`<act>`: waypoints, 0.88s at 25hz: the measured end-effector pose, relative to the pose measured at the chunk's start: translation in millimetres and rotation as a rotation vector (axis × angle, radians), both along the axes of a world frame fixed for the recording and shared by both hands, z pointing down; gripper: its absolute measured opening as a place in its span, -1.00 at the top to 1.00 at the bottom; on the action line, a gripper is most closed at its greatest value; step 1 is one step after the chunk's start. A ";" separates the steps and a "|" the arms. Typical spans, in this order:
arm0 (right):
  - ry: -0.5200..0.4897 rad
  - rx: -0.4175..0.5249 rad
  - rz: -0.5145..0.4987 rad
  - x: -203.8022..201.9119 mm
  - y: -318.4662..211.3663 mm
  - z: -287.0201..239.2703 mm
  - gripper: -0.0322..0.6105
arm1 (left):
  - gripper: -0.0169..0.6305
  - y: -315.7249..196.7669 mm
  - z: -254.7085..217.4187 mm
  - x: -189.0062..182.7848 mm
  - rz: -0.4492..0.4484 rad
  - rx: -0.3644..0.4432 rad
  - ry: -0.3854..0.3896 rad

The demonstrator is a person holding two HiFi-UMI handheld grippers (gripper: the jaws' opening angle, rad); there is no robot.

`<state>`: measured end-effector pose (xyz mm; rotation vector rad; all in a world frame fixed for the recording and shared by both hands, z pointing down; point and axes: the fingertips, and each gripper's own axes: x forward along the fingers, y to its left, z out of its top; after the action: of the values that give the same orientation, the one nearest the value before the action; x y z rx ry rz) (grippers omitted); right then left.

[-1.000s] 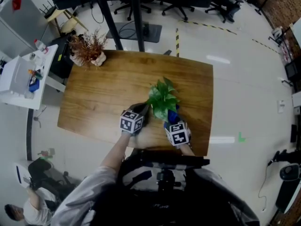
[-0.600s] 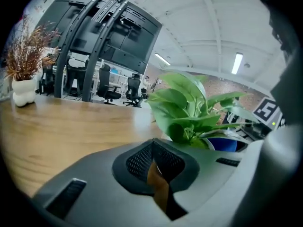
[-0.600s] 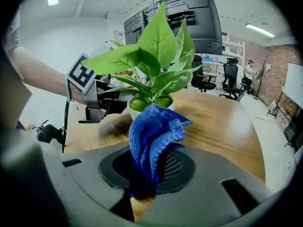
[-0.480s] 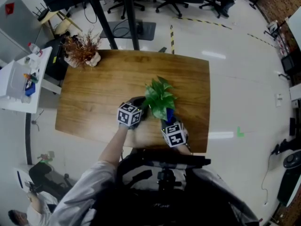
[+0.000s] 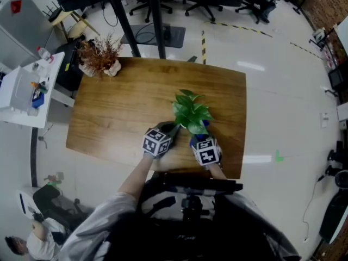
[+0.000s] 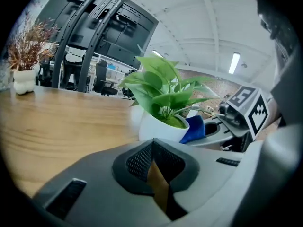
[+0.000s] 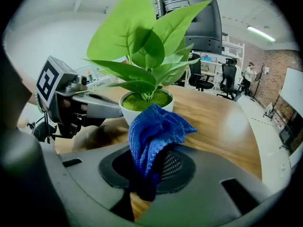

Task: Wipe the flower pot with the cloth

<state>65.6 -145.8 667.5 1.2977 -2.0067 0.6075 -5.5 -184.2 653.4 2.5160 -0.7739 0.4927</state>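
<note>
Now the wiping looks like it is going on. The right tongs (image 7: 150, 168) pinch a blue cloth (image 7: 154, 129), and in the left gripper view the cloth seems to touch the side of the pot (image 6: 158, 126). The left tongs (image 6: 156, 170) are pressed together with nothing in them. They sit just beside the pot on its other side, maybe to keep it from sliding. The pot stands upright on the worktop (image 5: 119, 107), near the front edge, between the two tongs.

I think the near side is the part being cleaned. I cannot tell how much is done, since the white wall looks clean where I can see it. The far side may still need a rub.

Count them: two tongs, one cloth, one white pot with green leaves, and one small pot of dry plant (image 5: 100, 56) far off in the back corner.
</note>
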 end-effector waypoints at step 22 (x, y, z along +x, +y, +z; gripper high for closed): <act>-0.077 0.022 0.060 -11.8 10.7 -25.5 0.65 | 0.95 -43.4 -19.7 -4.8 -0.064 0.058 0.021</act>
<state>53.8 -135.1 642.0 1.3708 -2.0479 0.6743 -10.3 -227.6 633.7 2.5367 -0.8696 0.4276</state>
